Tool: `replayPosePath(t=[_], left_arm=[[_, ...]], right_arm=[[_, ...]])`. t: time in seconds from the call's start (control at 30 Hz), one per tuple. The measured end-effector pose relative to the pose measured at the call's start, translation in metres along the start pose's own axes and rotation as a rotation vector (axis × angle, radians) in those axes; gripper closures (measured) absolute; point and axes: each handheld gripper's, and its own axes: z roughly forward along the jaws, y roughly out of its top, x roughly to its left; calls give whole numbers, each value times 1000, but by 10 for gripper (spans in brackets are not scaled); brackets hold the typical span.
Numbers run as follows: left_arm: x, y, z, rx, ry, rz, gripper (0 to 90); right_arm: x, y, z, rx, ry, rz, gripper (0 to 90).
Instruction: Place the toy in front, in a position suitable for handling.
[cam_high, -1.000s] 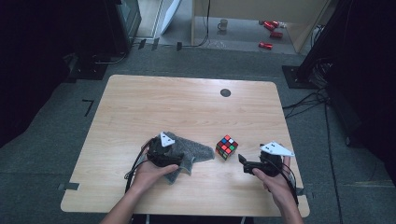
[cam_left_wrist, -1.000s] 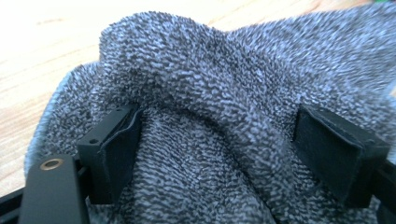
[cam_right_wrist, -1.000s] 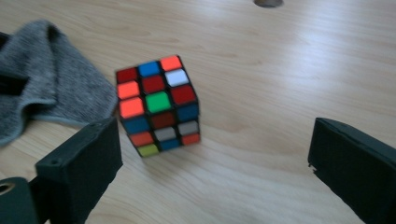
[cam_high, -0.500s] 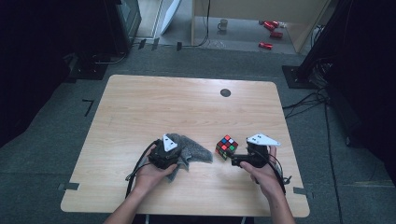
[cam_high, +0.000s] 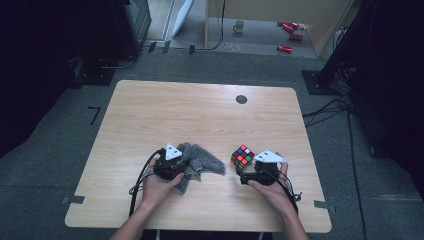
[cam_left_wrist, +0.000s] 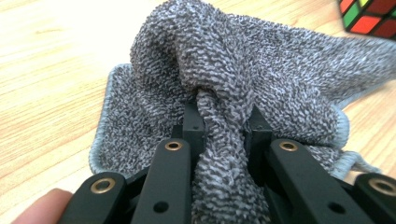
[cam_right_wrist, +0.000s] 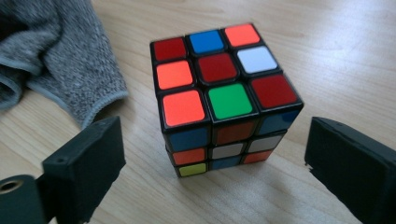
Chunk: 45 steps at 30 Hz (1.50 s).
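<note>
A grey terry cloth lies bunched near the table's front, left of centre. My left gripper is shut on a fold of the cloth, pinched between its two black jaws in the left gripper view. A scrambled puzzle cube stands on the wood just right of the cloth. My right gripper is open right behind the cube, one jaw on each side and neither touching it. The cube's corner shows at the top right of the left gripper view.
The light wooden table has a dark round hole near its far edge. Beyond it, on the grey floor, are a mug, red items and cables. Dark equipment stands at both sides.
My right gripper has slid left and forward up to the cube, which now sits between its open jaws. The left gripper has kept its hold on the cloth and barely shifted.
</note>
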Motion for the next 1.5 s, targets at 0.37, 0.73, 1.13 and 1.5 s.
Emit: replayPosePath(t=[0.37, 0.73, 1.13, 1.5], left_arm=[[-4, 5, -10, -57, -79, 16, 782], [-2, 6, -14, -78, -105, 6, 780], [3, 6, -22, -111, -123, -19, 777], [5, 6, -22, -113, -122, -16, 775]], right_arm=[[4, -2, 20, 27, -64, -13, 153], [4, -2, 21, 24, -64, -8, 291], [3, -4, 20, 45, -73, 4, 298], [-3, -7, 15, 58, -51, -17, 252]])
